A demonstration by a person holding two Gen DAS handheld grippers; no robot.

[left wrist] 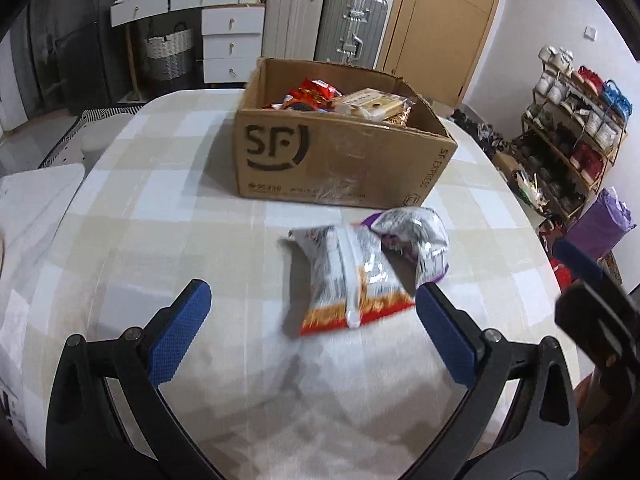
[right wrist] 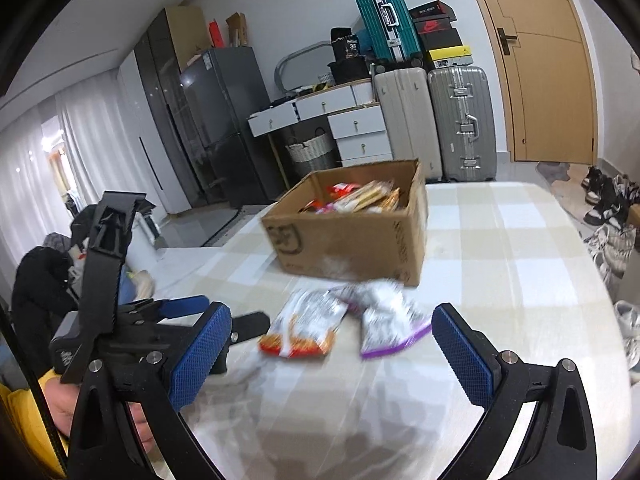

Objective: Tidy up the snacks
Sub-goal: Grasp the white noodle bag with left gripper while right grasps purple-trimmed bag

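Holding both grippers, left [left wrist: 312, 312] and right [right wrist: 332, 340], spread wide and empty, we see the cardboard box [left wrist: 340, 160] packed with snacks; two silver packets, orange-edged [left wrist: 352, 280] and purple-edged [left wrist: 416, 240], lie on the table [left wrist: 160, 200] before it.

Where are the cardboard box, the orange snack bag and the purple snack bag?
cardboard box [left wrist: 320, 160]: left wrist view, front wall.
orange snack bag [left wrist: 352, 280]: left wrist view, bag's middle.
purple snack bag [right wrist: 386, 320]: right wrist view, silver middle.

Two silver snack packets [left wrist: 352, 276] lie overlapping before the filled cardboard box [left wrist: 340, 160].
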